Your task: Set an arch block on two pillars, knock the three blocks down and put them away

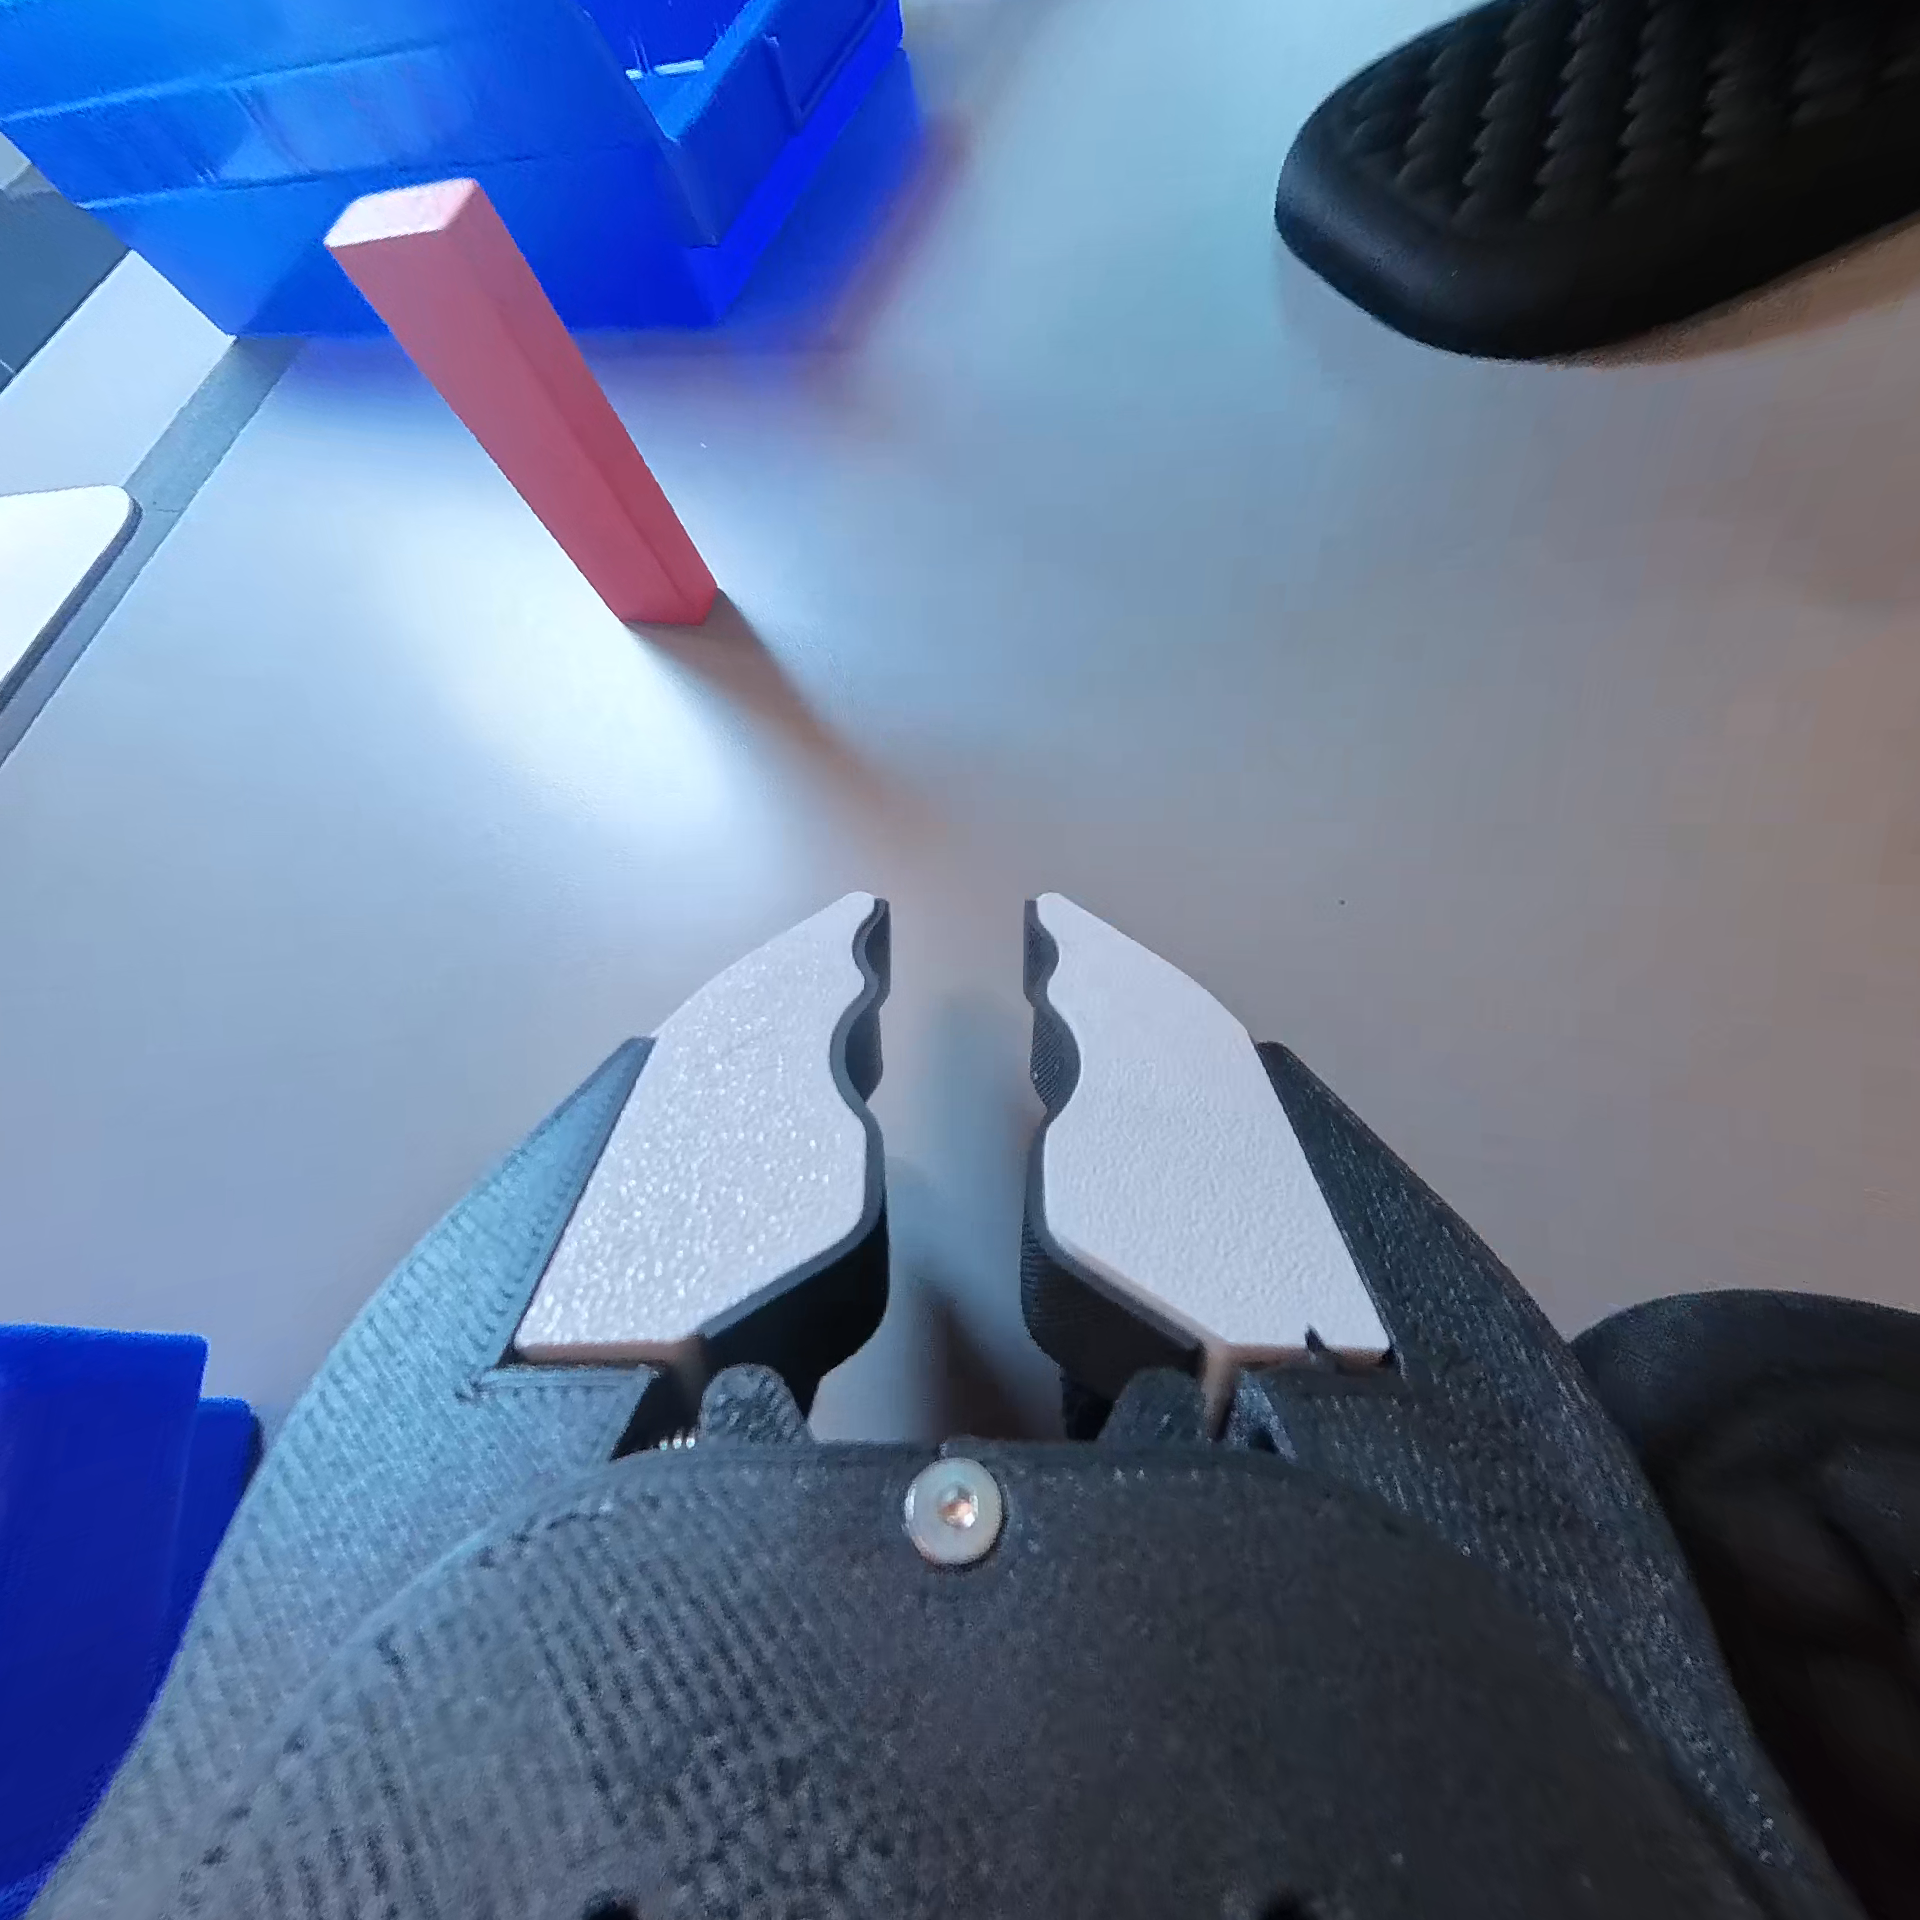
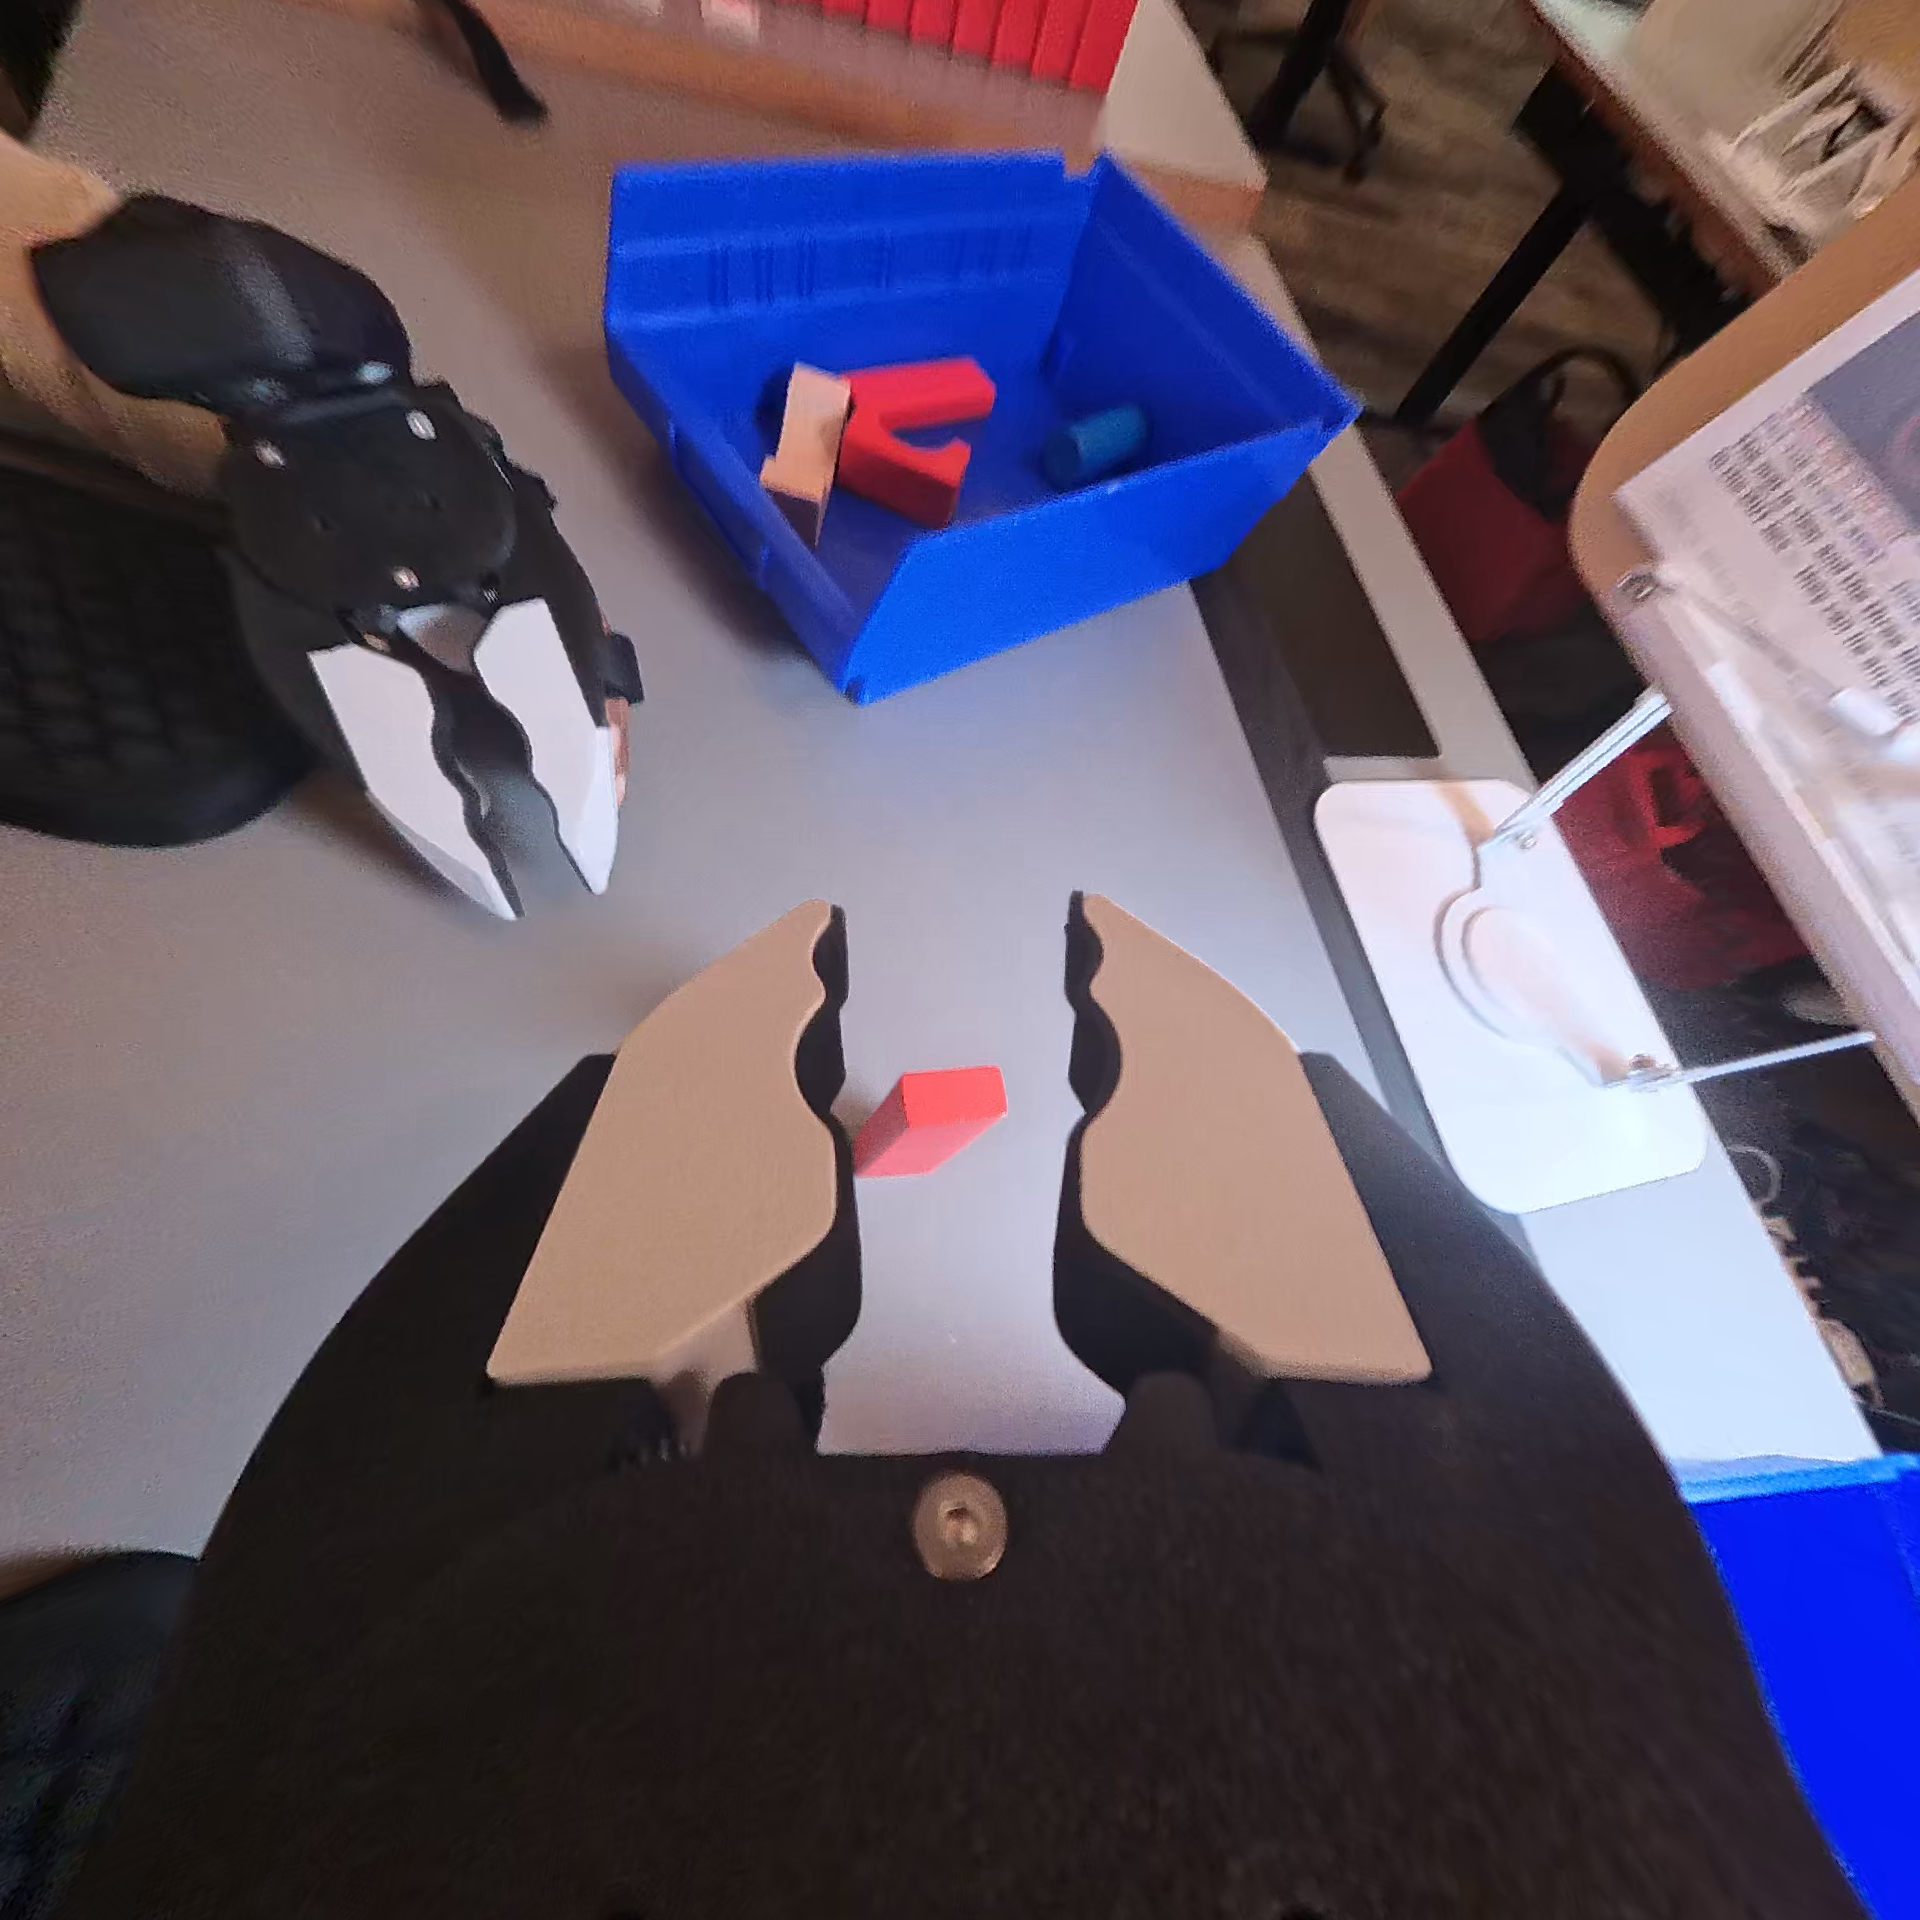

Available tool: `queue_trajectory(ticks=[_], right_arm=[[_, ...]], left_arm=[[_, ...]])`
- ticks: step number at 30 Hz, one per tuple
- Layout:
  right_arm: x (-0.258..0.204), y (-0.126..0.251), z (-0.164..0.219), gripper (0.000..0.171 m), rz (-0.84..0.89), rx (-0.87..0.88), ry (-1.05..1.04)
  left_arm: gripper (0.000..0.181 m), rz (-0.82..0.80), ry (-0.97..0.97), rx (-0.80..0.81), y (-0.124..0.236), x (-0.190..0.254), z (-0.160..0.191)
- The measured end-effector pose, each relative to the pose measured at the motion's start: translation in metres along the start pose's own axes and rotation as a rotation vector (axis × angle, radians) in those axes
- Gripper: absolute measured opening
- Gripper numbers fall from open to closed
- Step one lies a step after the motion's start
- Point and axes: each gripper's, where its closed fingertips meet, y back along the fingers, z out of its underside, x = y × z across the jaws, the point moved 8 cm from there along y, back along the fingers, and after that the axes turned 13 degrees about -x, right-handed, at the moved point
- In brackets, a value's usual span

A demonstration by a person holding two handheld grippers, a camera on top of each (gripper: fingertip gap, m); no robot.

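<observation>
Grey worktop. Right hand-held gripper, parted and empty, hovers above an upright red pillar between its fingers. Left hand-held gripper, slightly parted, empty, just left. Beyond, blue bin holding arch and blocks.

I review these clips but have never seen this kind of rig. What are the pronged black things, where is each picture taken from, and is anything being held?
They are hand-held two-finger grippers, each carrying a camera that looks along its fingers. The left wrist view shows the left gripper, jaws apart, nothing between them, low over the grey table. Ahead stands a tall upright red rectangular block, near the blue plastic bin.

The right wrist view looks down past the right gripper, also open and empty, onto that same block. The bin holds a red arch block, a pale wooden block and a blue cylinder.
</observation>
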Motion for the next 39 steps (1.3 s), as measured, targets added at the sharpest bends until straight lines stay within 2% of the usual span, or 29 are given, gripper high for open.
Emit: queue_trajectory(ticks=[4,6,8,11,14,18,22,29,31,34,36,39], right_arm=[[-0.01,0.021,-0.006,0.041,0.082,0.058,-0.035],[-0.019,0.023,0.003,0.041,0.113,0.064,-0.068],[-0.033,0.02,0.019,0.041,0.097,0.041,-0.084],[-0.056,0.009,0.043,0.041,0.038,-0.007,-0.099],[-0.07,-0.002,0.055,0.041,0.004,0.033,-0.125],[-0.077,-0.015,0.068,0.041,-0.022,0.008,-0.14],[-0.076,-0.015,0.072,0.041,-0.02,0.004,-0.142],[-0.075,-0.014,0.077,0.041,-0.047,0.03,-0.16],[-0.075,-0.015,0.078,0.041,-0.05,0.025,-0.159],[-0.076,-0.016,0.079,0.041,-0.058,0.022,-0.158],[-0.076,-0.016,0.08,0.041,-0.063,0.021,-0.159],[-0.077,-0.017,0.081,0.041,-0.058,0.014,-0.155]], left_arm=[[0.022,-0.016,0.062,0.046,0.023,-0.014,-0.006],[0.024,-0.13,0.087,0.083,0.057,-0.037,-0.012],[0.04,-0.202,0.174,0.062,0.097,-0.067,-0.011],[0.048,-0.342,0.254,-0.107,0.149,-0.122,0.003],[0.054,-0.456,0.29,-0.437,0.175,-0.186,0.032],[0.061,-0.334,0.339,-0.82,0.166,-0.244,0.08],[0.085,-0.152,0.301,-1.143,0.143,-0.26,0.123],[0.121,0.082,0.281,-1.428,0.12,-0.258,0.153],[0.126,0.119,0.28,-1.467,0.116,-0.258,0.157],[0.126,0.149,0.242,-1.474,0.105,-0.257,0.163],[0.116,0.198,0.272,-1.503,0.098,-0.254,0.172],[0.109,0.221,0.281,-1.523,0.098,-0.254,0.172]])
